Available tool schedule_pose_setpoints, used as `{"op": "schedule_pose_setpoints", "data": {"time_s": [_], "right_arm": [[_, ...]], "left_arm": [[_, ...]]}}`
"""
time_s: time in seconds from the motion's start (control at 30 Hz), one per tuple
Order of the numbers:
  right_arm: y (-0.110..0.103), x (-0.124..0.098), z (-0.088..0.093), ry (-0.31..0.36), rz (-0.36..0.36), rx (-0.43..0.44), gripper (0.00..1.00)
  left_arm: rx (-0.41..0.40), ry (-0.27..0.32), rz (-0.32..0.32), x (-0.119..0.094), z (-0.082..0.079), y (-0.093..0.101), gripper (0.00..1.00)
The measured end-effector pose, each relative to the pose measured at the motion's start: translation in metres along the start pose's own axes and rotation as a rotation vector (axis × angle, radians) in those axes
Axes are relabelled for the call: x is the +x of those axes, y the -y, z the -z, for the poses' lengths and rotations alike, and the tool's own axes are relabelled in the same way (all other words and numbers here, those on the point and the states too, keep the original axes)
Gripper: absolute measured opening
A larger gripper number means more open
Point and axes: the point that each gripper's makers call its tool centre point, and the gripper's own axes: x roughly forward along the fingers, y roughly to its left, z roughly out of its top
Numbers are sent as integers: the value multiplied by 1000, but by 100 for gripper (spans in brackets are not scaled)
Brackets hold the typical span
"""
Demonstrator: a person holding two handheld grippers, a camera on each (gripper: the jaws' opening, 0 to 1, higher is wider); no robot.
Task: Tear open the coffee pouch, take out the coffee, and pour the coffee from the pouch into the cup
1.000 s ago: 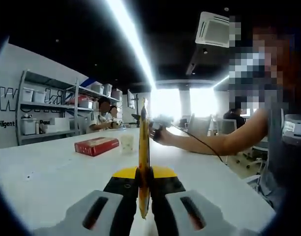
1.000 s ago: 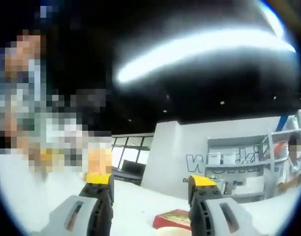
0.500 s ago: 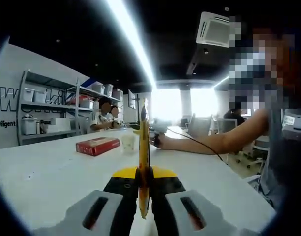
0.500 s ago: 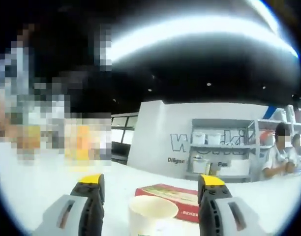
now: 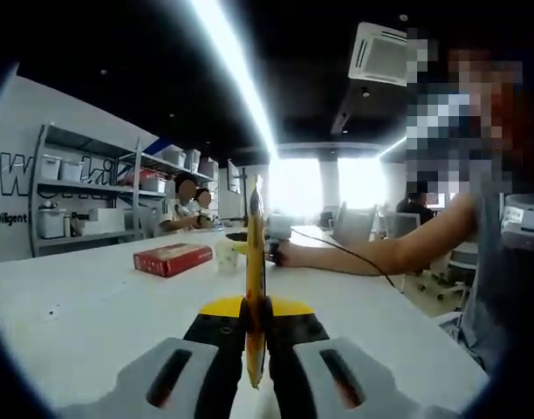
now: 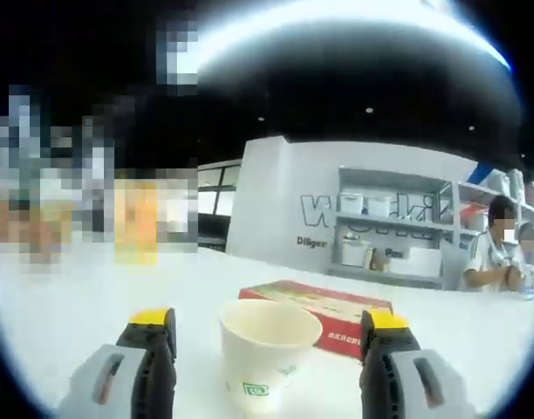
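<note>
In the left gripper view my left gripper (image 5: 255, 307) is shut on a yellow coffee pouch (image 5: 254, 262), which stands upright and edge-on above the white table (image 5: 92, 323). Farther off on the table stand a white paper cup (image 5: 226, 254) and a red box (image 5: 171, 258). My right gripper (image 5: 276, 253), held by a person's arm (image 5: 398, 249), sits just right of the cup. In the right gripper view my right gripper (image 6: 267, 327) is open, with the paper cup (image 6: 267, 349) upright between its jaws and the red box (image 6: 324, 310) right behind it.
Grey shelving (image 5: 84, 196) with white bins lines the wall on the left. Seated people (image 5: 187, 209) are at the far end of the table. Office chairs (image 5: 354, 223) stand beyond the table's right edge.
The right gripper has lowered toward the table and closed in on the cup, which now sits between its open jaws. The left gripper and pouch have stayed still.
</note>
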Motion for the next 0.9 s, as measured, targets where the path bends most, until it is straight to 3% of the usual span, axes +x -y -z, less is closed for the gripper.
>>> {"op": "schedule_pose_setpoints", "data": {"time_s": [0.07,0.17,0.3,0.4,0.5,0.67,0.9], "right_arm": [[-7,0,10,-57,-10,-10,78],[-11,2,14,-79,-20,15,75],[-17,-1,19,-115,-13,146,72],[-6,4,23,-122,-17,151,71],[-15,3,26,-146,-17,127,69],[-10,6,30,-168,-10,119,64],[-9,12,37,-205,-7,79,71]], "left_arm": [[0,-1,-2,0,0,-1,11],[-2,0,-4,0,0,-1,11],[-11,4,-8,-2,1,-3,11],[-7,2,-5,-1,0,-2,11],[-7,2,-1,0,0,-1,11],[-14,8,-6,-2,0,-3,11],[-3,10,-6,-2,-3,-2,11]]}}
